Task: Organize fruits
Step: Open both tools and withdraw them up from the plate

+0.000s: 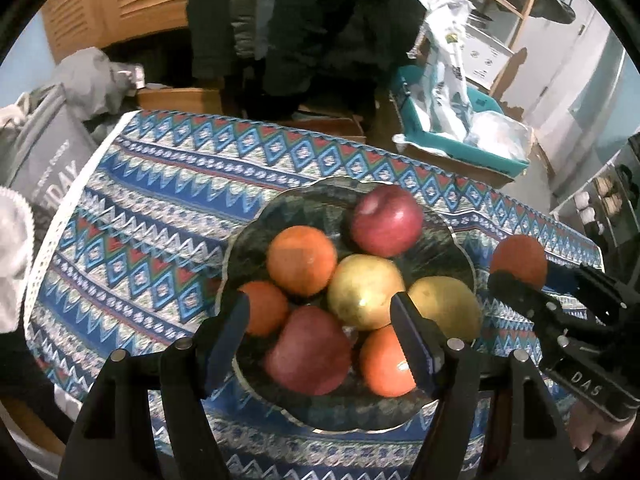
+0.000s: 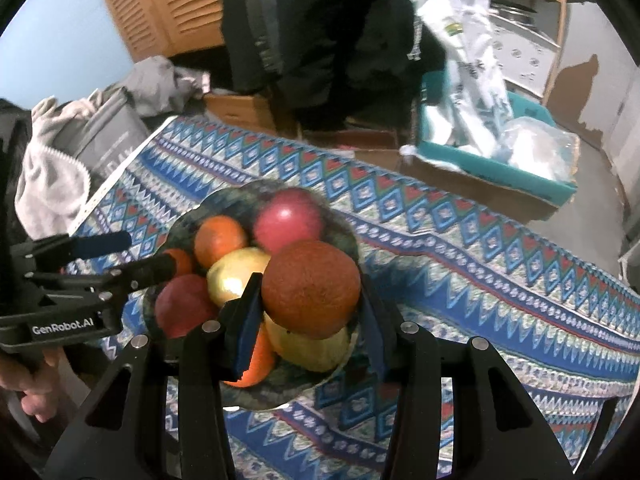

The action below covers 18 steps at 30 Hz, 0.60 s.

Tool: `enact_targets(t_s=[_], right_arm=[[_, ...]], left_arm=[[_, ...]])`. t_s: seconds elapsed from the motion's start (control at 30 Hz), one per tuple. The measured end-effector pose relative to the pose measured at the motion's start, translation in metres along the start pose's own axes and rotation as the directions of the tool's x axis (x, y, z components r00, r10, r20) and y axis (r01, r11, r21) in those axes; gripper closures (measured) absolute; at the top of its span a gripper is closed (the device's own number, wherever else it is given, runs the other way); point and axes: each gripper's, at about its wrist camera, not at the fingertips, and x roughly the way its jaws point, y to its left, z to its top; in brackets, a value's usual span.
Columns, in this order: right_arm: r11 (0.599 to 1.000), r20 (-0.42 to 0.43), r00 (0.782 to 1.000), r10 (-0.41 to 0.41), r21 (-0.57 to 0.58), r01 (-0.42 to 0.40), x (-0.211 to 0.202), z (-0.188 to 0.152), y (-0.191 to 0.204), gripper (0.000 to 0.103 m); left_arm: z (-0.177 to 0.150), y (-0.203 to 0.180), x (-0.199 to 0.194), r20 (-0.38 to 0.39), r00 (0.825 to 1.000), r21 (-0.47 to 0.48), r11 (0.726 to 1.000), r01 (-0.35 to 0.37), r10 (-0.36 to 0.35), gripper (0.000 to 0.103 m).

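Note:
A dark glass bowl (image 1: 304, 200) on the patterned tablecloth holds two red apples (image 1: 387, 219), several oranges (image 1: 301, 260) and two yellow fruits (image 1: 366, 291). My left gripper (image 1: 320, 332) is open and empty, hovering over the bowl's near side. My right gripper (image 2: 310, 312) is shut on a dark orange (image 2: 311, 289) and holds it above the bowl's right edge (image 2: 352, 236). In the left wrist view that orange (image 1: 519, 261) and right gripper (image 1: 540, 280) show to the right of the bowl. The left gripper (image 2: 136, 254) shows at the left in the right wrist view.
The tablecloth (image 1: 160, 208) covers the table; its far edge drops to cardboard boxes (image 1: 180, 98). A teal tray with plastic bags (image 1: 460, 136) stands at the back right. Grey bags and cloth (image 1: 44, 152) lie at the left. A shelf (image 1: 500, 8) stands behind.

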Motion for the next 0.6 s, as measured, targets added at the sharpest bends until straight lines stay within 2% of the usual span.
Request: enact_targets(t_s=[0.33, 0.6], right_arm=[[0.997, -0.057, 0.996, 0.071, -0.035, -0.073, 0.022, -0.008, 0.034, 0.058], [0.994, -0.079, 0.991, 0.11, -0.003, -0.111, 0.033, -0.004, 0.039, 0.057]], left_arm=[[-0.02, 0.029, -0.012, 0.0, 0.999, -0.056, 0.998, -0.036, 0.037, 0.029], [-0.026, 0.039, -0.018, 0.007, 0.999, -0.074, 0.996, -0.044, 0.044, 0.026]])
